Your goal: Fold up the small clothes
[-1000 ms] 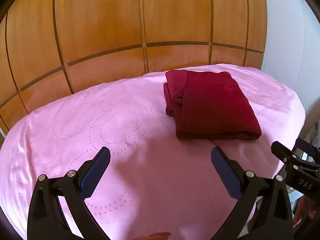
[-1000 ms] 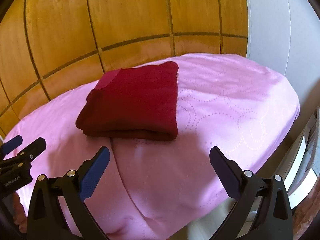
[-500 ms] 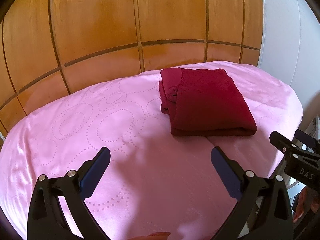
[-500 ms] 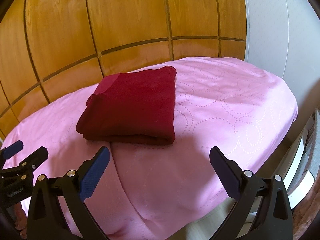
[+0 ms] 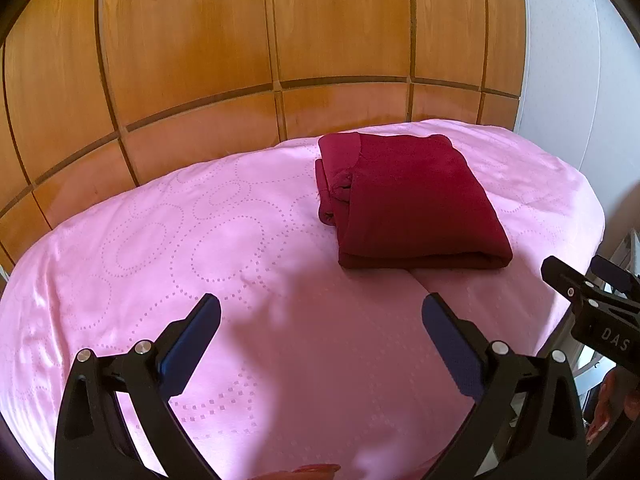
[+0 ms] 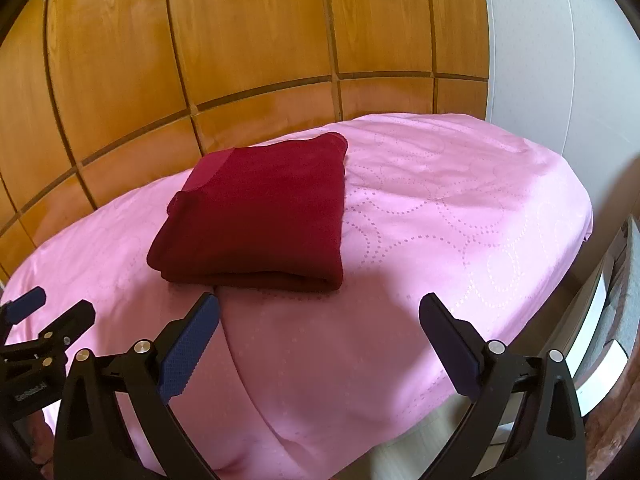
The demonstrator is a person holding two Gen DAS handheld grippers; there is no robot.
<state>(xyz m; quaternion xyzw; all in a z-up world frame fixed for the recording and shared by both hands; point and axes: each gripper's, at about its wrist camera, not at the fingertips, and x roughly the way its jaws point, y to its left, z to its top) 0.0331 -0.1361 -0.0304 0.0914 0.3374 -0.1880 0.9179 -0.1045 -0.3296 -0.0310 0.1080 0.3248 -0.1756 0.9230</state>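
A dark red garment (image 5: 408, 200) lies folded into a thick rectangle on the pink bedcover (image 5: 200, 248); it also shows in the right wrist view (image 6: 260, 216). My left gripper (image 5: 320, 320) is open and empty, above the bedcover, short of the garment and to its left. My right gripper (image 6: 318, 320) is open and empty, just in front of the garment's near folded edge. The right gripper shows at the right edge of the left wrist view (image 5: 584, 292), and the left gripper at the left edge of the right wrist view (image 6: 44, 320).
A wooden panelled wall (image 5: 280, 40) stands behind the bed. A white wall (image 6: 560, 60) is on the right. The bed's right edge drops to the floor and white furniture (image 6: 600, 320).
Both grippers have drawn back and up from the folded garment, which now looks smaller and farther. The garment has not moved. Both grippers stay open.
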